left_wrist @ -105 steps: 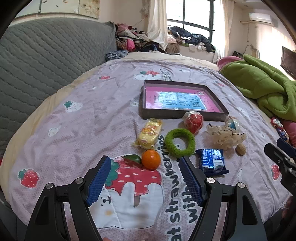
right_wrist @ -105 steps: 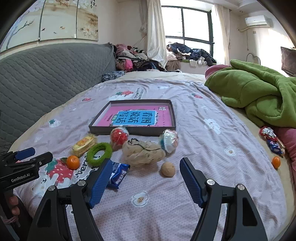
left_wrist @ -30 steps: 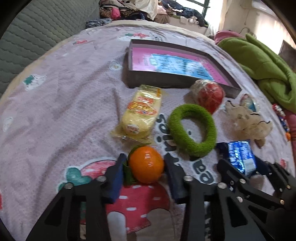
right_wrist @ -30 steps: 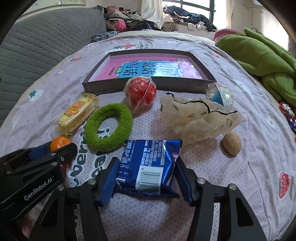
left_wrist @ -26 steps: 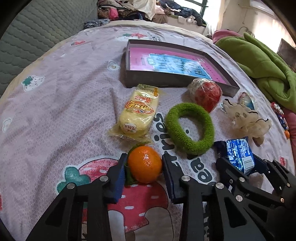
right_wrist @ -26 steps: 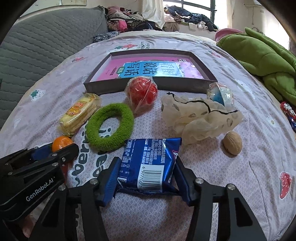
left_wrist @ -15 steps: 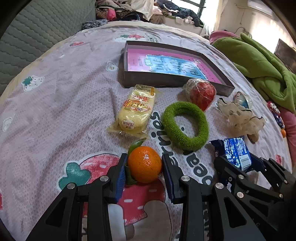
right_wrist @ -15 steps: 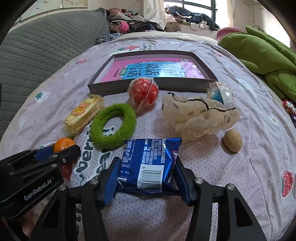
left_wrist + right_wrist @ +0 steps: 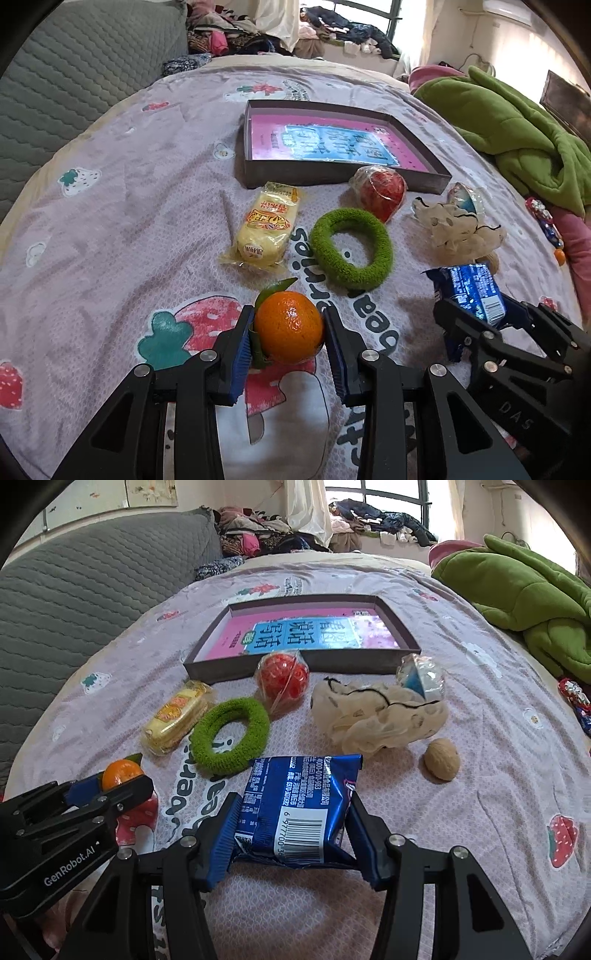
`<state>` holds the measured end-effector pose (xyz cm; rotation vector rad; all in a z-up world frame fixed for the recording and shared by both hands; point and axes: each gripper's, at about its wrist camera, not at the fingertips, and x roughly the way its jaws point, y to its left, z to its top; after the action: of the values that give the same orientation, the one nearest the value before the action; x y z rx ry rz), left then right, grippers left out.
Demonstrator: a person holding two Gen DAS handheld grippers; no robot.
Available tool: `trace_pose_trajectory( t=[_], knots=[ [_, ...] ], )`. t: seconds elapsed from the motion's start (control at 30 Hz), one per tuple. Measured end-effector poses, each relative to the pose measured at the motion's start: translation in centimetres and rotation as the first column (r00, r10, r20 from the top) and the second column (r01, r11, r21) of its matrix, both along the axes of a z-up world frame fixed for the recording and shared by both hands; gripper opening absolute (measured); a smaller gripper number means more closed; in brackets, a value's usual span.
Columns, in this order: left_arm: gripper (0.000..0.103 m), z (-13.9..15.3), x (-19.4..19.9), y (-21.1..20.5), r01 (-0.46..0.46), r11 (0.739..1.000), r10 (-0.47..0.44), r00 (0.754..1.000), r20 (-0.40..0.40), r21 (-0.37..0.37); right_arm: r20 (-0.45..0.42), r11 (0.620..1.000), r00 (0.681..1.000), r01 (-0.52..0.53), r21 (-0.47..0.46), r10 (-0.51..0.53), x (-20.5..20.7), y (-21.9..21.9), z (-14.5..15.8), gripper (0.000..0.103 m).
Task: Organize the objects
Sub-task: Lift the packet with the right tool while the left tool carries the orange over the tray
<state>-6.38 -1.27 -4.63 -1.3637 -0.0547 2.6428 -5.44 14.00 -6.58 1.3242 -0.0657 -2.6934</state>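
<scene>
My left gripper [image 9: 288, 341] has its jaws pressed on the orange [image 9: 289, 326], one pad on each flank, a green leaf caught against the left pad; my right gripper [image 9: 291, 834] has its jaws closed on the two sides of the blue packet [image 9: 299, 808], which bulges between the pads; both loads seem just clear of the quilt [image 9: 110, 206], though I cannot tell how far; the box [image 9: 343, 177] lies ahead, past the green ring [image 9: 350, 252], the yellow snack [image 9: 267, 230] and the wrapped red ball [image 9: 380, 192]; I judge the step in hand to be the carry to that box; to do it well I should hold my squeeze steady, since the orange is round and could roll out of a slack hold, and the packet is soft and could crumple or slide if I pinch harder or tilt; I should lift enough to pass over the ring and the ball and the near wall of the box, keep the two grippers apart so they do not knock together, then lower each load onto the pink floor before I let go; the walnut [image 9: 441, 763] and the cream scrunchie [image 9: 380, 716] wait on the quilt.
</scene>
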Motion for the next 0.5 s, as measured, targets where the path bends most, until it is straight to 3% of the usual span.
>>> trace_pose_trajectory(
  t=[0.5],
  knots=[
    [0.037,3.3,0.6,1.4,-0.002,0.999,-0.001,0.998,-0.056,-0.047,-0.099,0.999,0.995,-0.033,0.001,0.032,0.5,1.3,4.0,0.056]
  ],
)
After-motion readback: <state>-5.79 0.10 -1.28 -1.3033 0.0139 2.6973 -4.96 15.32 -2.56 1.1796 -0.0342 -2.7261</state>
